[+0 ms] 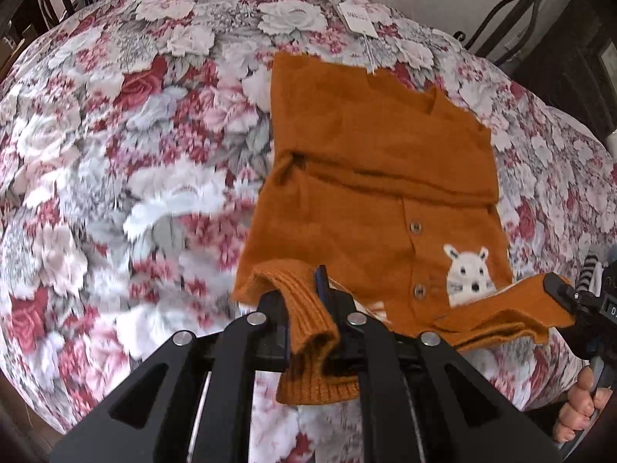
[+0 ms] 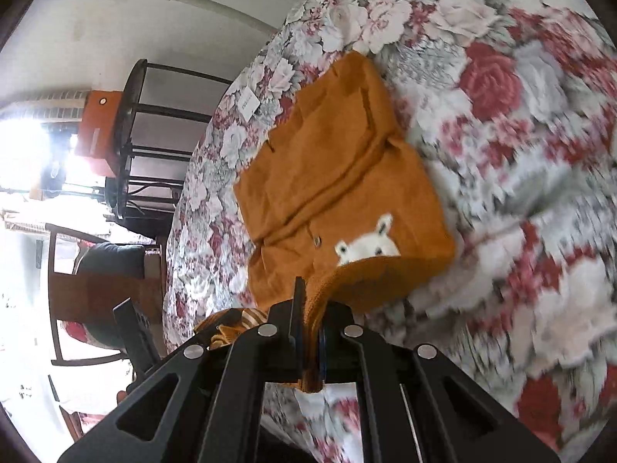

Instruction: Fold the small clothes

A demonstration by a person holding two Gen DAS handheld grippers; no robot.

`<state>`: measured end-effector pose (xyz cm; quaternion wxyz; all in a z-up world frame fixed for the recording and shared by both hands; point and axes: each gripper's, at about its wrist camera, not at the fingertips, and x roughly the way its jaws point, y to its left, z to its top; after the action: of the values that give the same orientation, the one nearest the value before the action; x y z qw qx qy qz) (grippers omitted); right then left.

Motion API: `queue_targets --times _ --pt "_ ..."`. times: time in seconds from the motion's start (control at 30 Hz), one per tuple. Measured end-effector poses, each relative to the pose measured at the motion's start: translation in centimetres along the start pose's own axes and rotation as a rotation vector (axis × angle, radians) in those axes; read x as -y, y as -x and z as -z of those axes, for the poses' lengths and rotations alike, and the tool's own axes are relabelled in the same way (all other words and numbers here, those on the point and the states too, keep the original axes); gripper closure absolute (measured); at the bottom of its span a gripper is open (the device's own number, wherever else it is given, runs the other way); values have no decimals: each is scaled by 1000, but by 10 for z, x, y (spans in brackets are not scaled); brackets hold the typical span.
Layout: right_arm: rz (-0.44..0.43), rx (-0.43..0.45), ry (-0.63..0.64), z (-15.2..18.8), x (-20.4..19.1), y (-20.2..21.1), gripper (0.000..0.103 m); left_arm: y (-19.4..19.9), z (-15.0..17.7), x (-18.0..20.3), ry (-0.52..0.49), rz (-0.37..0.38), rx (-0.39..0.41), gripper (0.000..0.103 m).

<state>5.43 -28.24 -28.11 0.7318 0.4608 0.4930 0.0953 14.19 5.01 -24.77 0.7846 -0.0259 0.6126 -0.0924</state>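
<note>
A small orange knit cardigan [image 1: 370,177] with buttons and a white animal face [image 1: 468,274] lies partly folded on the floral tablecloth [image 1: 115,154]. My left gripper [image 1: 308,301] is shut on the ribbed bottom hem at its near left corner. My right gripper [image 2: 310,332] is shut on the hem at the near right corner and shows at the right edge of the left wrist view [image 1: 559,289]. Both hold the bottom edge lifted and curled over toward the cardigan [image 2: 339,177]. A white paper tag [image 1: 356,19] hangs from the collar.
The floral cloth [image 2: 501,154] covers a round table. Dark metal chairs [image 2: 154,135] and a wooden chair [image 2: 96,289] stand around the table. The person's fingers [image 1: 582,405] grip the right handle at the lower right.
</note>
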Motion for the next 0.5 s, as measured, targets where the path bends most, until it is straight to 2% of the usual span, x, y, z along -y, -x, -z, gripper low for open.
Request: queue_targets --times 0.37,0.5 --pt "-13 15 -54 -62 -2 -32 97 -19 -66 5 45 6 36 94" --pt "-25 24 -66 -80 -3 -42 97 -33 -87 7 78 10 24 94"
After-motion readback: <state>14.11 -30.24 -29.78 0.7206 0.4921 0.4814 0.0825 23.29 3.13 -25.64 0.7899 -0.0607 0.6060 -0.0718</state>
